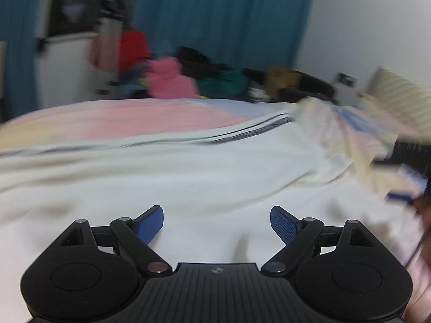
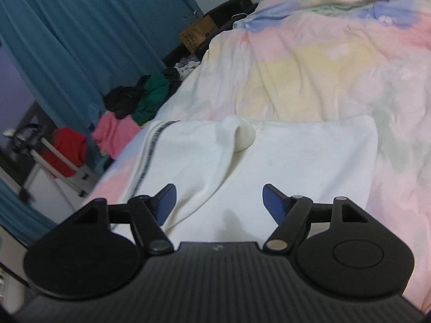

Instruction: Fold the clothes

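A white garment (image 1: 188, 177) with a dark striped hem lies spread on the pastel bed cover (image 1: 113, 115). My left gripper (image 1: 216, 224) is open and empty, low over the white cloth. In the right wrist view the same white garment (image 2: 296, 167) lies partly folded, with a rounded bump of cloth at its far edge and the striped hem at the left. My right gripper (image 2: 219, 204) is open and empty just above it. The left wrist view is blurred by motion.
A pile of clothes, pink (image 2: 115, 132), green (image 2: 150, 97), black and red, lies beyond the bed's far side by teal curtains (image 2: 80, 40). A brown paper bag (image 2: 196, 36) and a metal rack (image 2: 54, 167) stand there. The pastel duvet (image 2: 336, 62) covers the bed.
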Tool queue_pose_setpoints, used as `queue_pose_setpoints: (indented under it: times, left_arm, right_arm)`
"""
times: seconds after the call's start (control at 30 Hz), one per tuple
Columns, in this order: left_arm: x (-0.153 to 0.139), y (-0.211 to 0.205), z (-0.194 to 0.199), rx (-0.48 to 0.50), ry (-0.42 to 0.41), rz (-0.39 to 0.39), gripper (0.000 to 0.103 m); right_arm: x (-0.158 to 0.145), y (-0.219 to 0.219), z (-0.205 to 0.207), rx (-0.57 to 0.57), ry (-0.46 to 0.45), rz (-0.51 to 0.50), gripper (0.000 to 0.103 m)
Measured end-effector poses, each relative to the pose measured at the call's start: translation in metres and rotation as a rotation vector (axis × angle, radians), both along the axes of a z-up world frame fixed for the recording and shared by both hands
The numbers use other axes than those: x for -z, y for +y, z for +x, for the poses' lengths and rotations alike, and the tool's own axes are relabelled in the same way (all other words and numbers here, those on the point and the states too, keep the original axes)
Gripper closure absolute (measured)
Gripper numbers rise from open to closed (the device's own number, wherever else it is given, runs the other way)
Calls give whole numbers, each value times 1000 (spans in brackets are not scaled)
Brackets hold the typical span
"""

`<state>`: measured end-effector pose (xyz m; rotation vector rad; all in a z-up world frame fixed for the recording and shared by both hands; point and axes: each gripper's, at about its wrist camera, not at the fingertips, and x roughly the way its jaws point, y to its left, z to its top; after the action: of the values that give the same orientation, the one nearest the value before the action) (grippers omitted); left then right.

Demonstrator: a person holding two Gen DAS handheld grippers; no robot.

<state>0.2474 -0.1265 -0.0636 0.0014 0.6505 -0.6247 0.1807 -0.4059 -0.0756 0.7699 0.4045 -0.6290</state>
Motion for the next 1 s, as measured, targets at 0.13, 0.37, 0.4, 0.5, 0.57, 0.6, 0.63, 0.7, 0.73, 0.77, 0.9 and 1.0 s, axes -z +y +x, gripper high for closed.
queue_pose_setpoints:
  times: [0.13,0.37,0.4,0.5,0.57,0.6,0.63,0.7,0.73,0.77,0.9,1.0]
  left_arm:
    - [-6,-85,96,159,61,-15,15]
    - [8,-251,251,300,160,14,15]
    - [11,-273,269,309,173,18,15]
    - [30,-322,306,330,315,97,15]
    - [43,-354,329,344,419,156,16]
    - [51,-365,339,331,475,190,21]
    - [60,-373,346,310,525,224,23]
    - [72,-387,356,287,589,273,31]
    - [75,-392,357,296,593,284,34]
    - [75,-397,357,311,579,301,40]
    - [61,-410,343,422,423,339,84]
    - [43,-403,326,554,234,221,88]
  right_arm:
    - [17,-12,12,85,6,-31,30]
    - [45,-30,23,216,-10,-47,30]
    - [48,-31,25,225,-11,-53,29]
    - [55,-32,36,219,8,-86,29]
    - [60,-35,43,198,24,-67,30]
    - [63,-37,45,190,29,-45,30]
    - [66,-40,45,190,29,-18,30]
    - [69,-42,44,190,25,14,31]
    - [70,-43,44,191,22,26,31]
    - [70,-44,42,191,18,34,31]
    - [70,-45,37,196,4,61,31]
    - [67,-46,35,202,-9,67,31]
